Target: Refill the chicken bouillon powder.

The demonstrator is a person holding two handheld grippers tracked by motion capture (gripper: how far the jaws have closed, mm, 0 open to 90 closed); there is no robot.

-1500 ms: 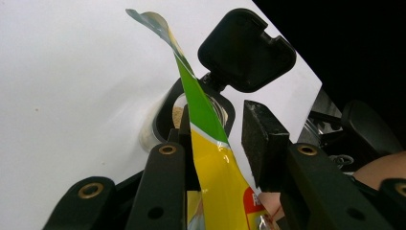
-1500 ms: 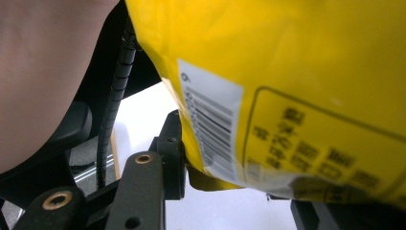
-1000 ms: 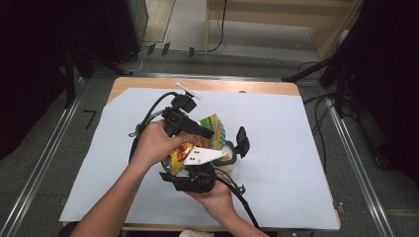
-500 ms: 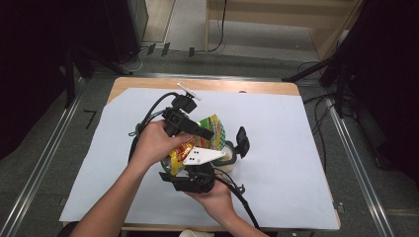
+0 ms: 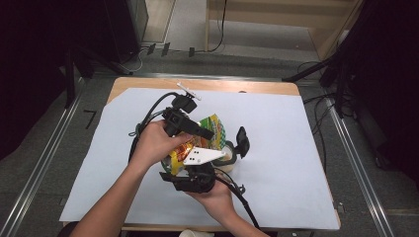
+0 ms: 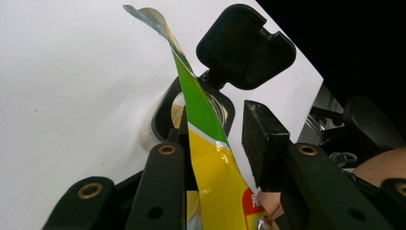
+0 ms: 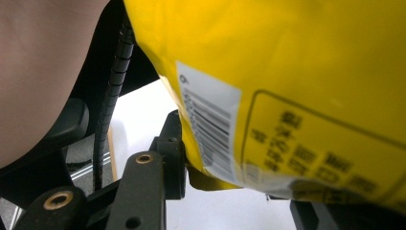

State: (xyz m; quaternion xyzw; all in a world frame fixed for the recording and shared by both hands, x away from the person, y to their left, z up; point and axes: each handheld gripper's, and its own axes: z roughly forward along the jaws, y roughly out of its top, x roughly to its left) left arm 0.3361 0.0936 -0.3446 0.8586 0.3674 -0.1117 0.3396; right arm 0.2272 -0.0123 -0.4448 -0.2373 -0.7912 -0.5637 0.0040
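A yellow and green snack bag (image 5: 213, 129) hangs tilted over a small clear container (image 5: 228, 158) whose black flip lid (image 5: 242, 141) stands open. My left gripper (image 5: 210, 134) reaches in from the left and is shut on the bag's upper part. In the left gripper view the bag (image 6: 210, 167) runs up between the jaws, its torn top above the container's mouth (image 6: 174, 112) and lid (image 6: 244, 45). My right gripper (image 5: 190, 160) comes from the near side and is shut on the bag's lower end (image 7: 287, 72), beside its barcode.
A white paper sheet (image 5: 296, 148) covers the wooden table (image 5: 148, 84). Black cables (image 5: 148, 116) loop left of the hands and one trails toward the near edge. A small white piece (image 5: 188, 91) lies at the back edge. Metal rails (image 5: 44, 163) flank the table.
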